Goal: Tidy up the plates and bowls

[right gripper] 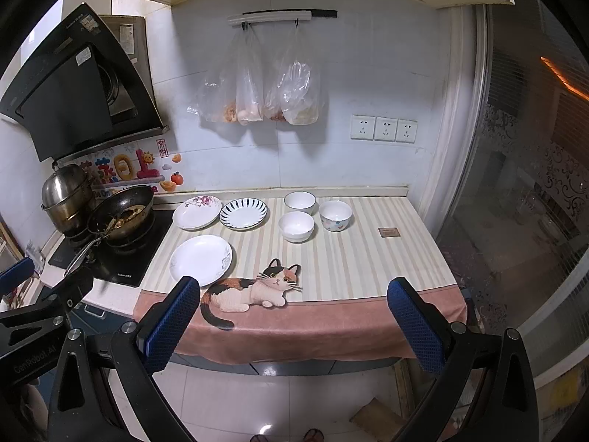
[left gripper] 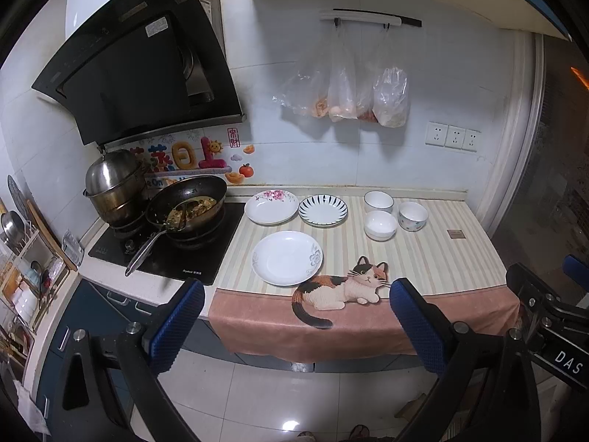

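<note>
Left wrist view: both hand-held grippers, left (left gripper: 294, 316) and right (right gripper: 291, 313), spread wide, empty, short of the cloth's pink front edge (left gripper: 368, 331).

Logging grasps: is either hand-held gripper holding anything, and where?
Nothing is held. The left hand-held gripper and the right one are both open and empty.

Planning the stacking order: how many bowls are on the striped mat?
3: a white bowl at the back, another white bowl in front of it, and a patterned bowl to their right. None looks hidden.
</note>
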### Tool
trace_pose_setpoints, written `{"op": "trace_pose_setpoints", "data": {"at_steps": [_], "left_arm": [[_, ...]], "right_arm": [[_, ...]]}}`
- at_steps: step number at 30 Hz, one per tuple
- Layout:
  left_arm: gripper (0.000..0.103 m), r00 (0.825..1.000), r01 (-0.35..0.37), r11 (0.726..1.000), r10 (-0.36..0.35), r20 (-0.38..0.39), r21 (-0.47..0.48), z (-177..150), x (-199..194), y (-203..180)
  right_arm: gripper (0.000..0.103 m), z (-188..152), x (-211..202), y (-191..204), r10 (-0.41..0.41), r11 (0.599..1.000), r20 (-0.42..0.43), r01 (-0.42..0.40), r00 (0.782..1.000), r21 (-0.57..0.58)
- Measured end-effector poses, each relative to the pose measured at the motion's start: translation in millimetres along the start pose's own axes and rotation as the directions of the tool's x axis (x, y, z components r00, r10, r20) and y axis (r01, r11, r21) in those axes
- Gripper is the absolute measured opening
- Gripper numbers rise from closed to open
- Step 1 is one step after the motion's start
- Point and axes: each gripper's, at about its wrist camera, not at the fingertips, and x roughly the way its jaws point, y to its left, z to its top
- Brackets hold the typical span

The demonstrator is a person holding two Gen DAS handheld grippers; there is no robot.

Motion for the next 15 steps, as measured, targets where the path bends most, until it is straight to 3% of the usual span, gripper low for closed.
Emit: {"op": "trace_pose_setpoints", "data": {"at_steps": [15], "left_arm": [[0.103, 1.0, 0.001, 1.0, -0.001, 0.001, -0.001, -4.6, -0.1, 2.5]], "right_arm": [[0.103, -4.3, 3.1, 3.3, -0.001, 1.0, -0.002, 0.001, 1.0, -0.001]]}}
